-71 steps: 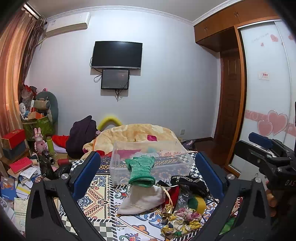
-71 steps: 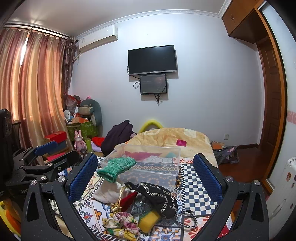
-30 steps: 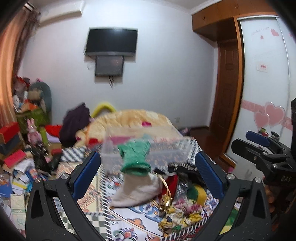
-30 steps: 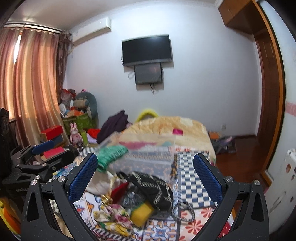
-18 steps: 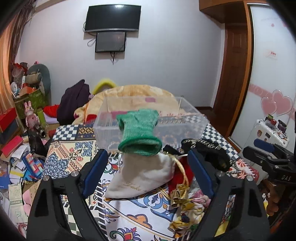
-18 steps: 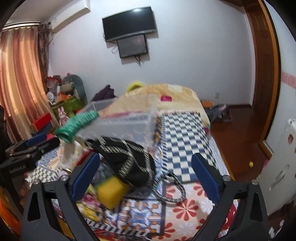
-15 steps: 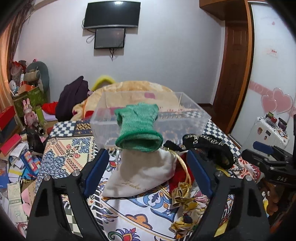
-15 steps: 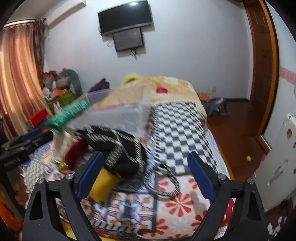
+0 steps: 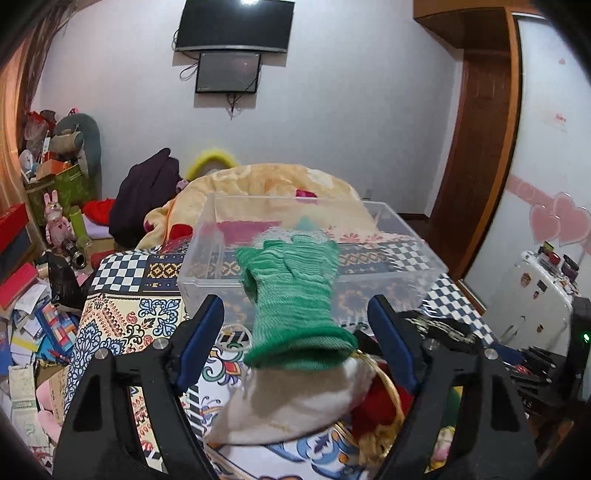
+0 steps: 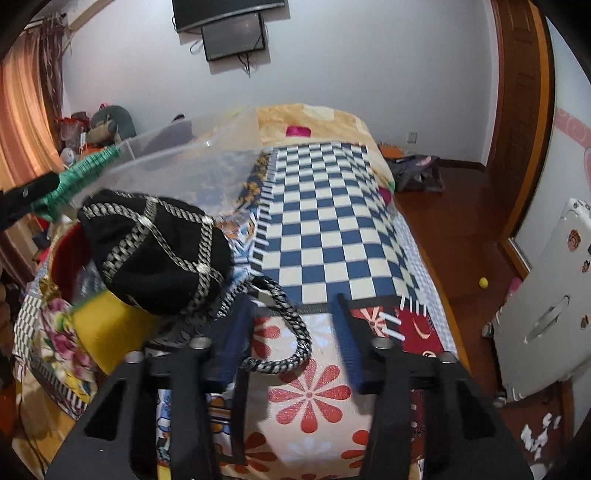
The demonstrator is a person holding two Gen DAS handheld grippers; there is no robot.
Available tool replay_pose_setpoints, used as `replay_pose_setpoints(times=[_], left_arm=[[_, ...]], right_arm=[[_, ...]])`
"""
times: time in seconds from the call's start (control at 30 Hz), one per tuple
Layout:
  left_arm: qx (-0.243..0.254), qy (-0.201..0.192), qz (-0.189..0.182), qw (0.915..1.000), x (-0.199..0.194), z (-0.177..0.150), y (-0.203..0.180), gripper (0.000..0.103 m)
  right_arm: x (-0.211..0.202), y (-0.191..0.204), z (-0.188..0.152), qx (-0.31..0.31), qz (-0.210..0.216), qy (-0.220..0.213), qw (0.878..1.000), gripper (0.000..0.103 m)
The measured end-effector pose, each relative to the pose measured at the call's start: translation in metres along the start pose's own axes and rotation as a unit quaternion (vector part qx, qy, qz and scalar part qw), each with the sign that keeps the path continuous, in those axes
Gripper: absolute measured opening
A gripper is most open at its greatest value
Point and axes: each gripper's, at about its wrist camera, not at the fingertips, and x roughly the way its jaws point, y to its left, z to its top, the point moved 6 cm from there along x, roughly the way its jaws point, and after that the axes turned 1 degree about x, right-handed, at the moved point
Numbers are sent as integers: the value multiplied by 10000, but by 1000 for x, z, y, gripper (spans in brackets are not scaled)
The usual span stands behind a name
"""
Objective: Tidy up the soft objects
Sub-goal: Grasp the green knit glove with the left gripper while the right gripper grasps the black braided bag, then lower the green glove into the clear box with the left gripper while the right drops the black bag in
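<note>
Left tool jaws apart, straddling green glove draped over clear bin front wall, frame centre. Right tool apart around braided cord of black pouch, lower centre. Bin looks nearly empty; task barely begun.

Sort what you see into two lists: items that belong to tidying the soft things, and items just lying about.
Job:
green knitted glove
clear plastic bin
beige pouch
black braided bag
floral fabric

Lying about:
wall TV
toy rabbit
yellow ball
</note>
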Motion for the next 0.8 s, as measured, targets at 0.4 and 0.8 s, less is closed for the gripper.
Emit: replay_pose_setpoints(times=[0.4, 0.8], left_arm=[[86, -107, 24, 9999, 6, -7, -3, 24], [214, -411, 48, 9989, -14, 5, -4, 8]], right_arm=[[-17, 0, 11, -3, -55, -423, 9991, 8], [-38, 13, 47, -76, 28, -919, 9957, 7]])
